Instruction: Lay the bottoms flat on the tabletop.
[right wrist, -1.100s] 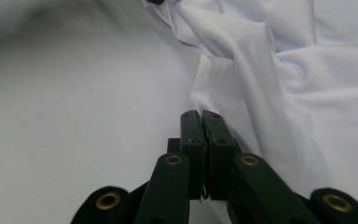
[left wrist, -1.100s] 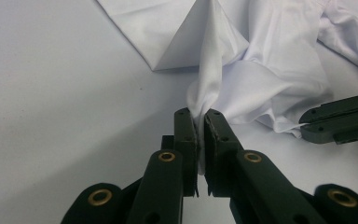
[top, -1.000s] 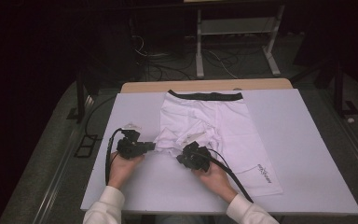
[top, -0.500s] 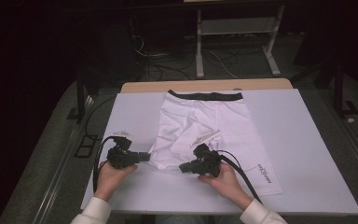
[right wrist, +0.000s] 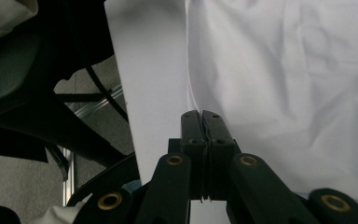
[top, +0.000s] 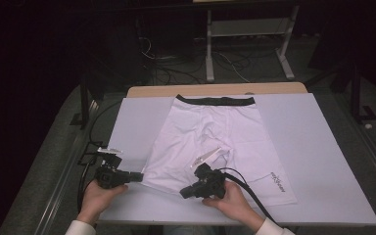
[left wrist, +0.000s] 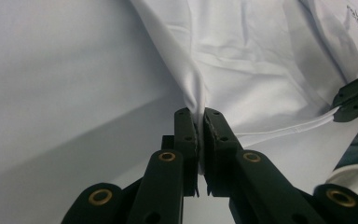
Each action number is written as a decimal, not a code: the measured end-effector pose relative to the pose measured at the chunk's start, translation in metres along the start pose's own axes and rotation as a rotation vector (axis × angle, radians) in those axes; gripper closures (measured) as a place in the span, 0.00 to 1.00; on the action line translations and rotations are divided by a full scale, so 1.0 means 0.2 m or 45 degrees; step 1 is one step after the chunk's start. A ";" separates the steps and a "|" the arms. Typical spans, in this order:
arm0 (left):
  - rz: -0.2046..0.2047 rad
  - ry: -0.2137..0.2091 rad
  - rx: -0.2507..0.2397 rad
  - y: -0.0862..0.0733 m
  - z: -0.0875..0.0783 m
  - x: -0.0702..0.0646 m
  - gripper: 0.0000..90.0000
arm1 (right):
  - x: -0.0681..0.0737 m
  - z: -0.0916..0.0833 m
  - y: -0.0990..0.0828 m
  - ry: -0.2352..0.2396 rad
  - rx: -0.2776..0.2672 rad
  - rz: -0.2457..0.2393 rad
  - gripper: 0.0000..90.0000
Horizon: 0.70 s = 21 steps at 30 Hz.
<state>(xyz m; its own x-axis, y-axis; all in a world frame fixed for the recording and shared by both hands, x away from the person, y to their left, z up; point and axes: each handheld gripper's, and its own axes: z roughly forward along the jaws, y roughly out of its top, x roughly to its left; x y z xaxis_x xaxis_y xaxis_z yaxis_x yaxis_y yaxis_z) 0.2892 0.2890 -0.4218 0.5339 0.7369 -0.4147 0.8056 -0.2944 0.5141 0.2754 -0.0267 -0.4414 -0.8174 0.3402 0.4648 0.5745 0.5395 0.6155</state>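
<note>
Dark room, white-topped table (top: 318, 147) | white shorts (top: 210, 137) laid flat mid-table, waistband toward far edge | left gripper (top: 138, 177) fingers clamped on near-left hem | right gripper (top: 185, 193) fingers clamped on near hem

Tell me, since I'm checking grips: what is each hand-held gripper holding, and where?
Both pinch the white shorts: the left hand-held gripper and the right hand-held gripper at its near leg hem.

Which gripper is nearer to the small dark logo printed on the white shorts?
Right. The right gripper is at the hem just left of the logo; the left gripper clamps the shorts at their far left corner.
</note>
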 end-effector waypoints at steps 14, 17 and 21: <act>0.012 -0.022 0.037 -0.09 -0.01 -0.03 0.93 | 0.07 0.05 -0.02 0.035 0.082 -0.028 0.97; 0.027 -0.026 0.031 -0.09 -0.01 -0.05 0.92 | 0.07 0.04 -0.02 0.039 0.088 -0.035 0.97; 0.053 -0.031 0.033 -0.10 0.00 -0.07 0.87 | 0.08 0.02 -0.03 0.041 0.103 -0.050 0.97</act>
<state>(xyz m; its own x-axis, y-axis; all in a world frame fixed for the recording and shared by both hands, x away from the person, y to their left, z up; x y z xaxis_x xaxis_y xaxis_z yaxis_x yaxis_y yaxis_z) 0.2659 0.2834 -0.4264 0.5729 0.7089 -0.4114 0.7888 -0.3405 0.5117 0.2595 -0.0209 -0.4405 -0.8368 0.2930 0.4625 0.5356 0.6131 0.5807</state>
